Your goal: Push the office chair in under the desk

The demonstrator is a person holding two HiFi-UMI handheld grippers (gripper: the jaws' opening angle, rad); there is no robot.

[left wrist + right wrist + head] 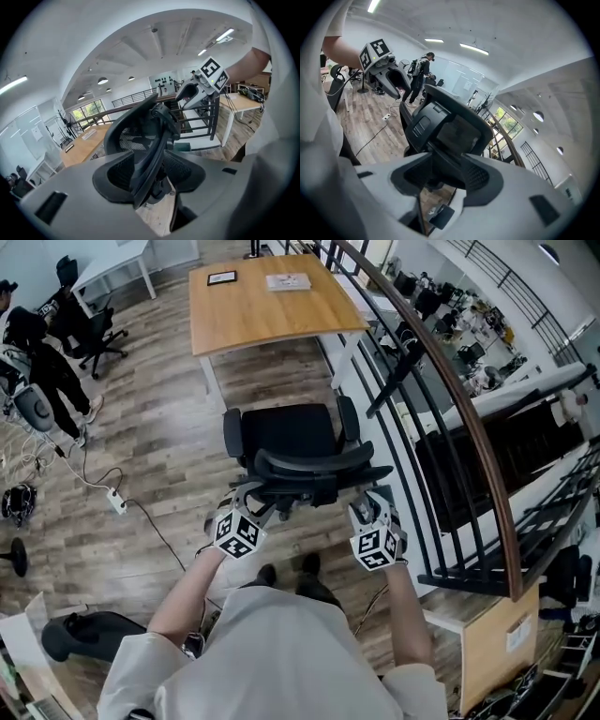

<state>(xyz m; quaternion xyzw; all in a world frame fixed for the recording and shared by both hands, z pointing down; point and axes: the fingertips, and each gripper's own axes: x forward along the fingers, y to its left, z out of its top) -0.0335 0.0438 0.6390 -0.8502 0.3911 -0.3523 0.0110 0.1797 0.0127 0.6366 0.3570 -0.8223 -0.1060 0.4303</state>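
Evidently unclamped: left gripper (251, 502) and right gripper (367, 501) each straddle the backrest (314, 465) rim, jaws apart. Best seat both evenly, then push level and together, or the office chair (291, 432) will likely swivel. Forearms reach forward, tools tilted down. It stands well short of the desk (262, 310).

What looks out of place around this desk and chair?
The office chair stands out on the open floor, short of the desk, not tucked under it. A power strip and cable trail across the floor beside it.
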